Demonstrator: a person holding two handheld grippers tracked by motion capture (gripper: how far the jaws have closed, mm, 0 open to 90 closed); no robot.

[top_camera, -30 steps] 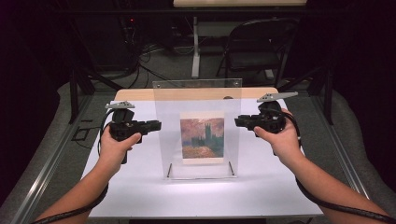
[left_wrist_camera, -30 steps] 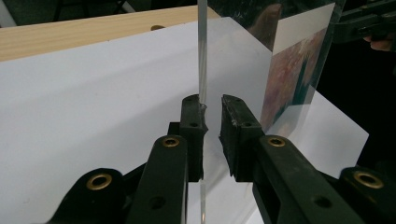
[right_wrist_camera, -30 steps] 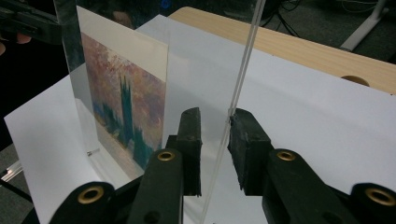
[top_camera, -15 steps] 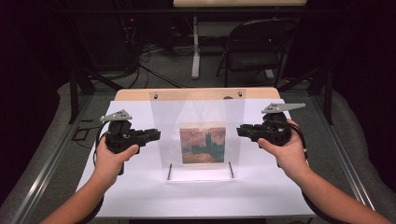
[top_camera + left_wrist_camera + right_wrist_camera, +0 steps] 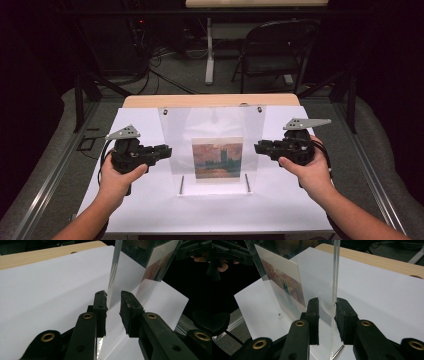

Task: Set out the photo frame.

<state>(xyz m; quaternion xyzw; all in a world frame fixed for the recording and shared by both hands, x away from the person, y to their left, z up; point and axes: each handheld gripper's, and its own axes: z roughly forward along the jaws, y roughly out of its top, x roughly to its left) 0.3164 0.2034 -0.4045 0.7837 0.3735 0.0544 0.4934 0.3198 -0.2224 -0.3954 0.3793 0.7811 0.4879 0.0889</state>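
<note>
While flanking frame [image 5: 210,145], 2 level hands [image 5: 117,175].

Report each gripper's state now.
Left gripper: open, jaws just opening, frame edge between them.
Right gripper: open, frame edge between jaws.

One clear acrylic picture stand [image 5: 212,130] holding one painted picture card [image 5: 217,157]. One white sheet [image 5: 150,205] covering one wooden table [image 5: 210,100]. Two handheld grippers, a left gripper [image 5: 165,151] and a right gripper [image 5: 260,147], each held by one hand. One folding chair [image 5: 272,52] behind the table.
</note>
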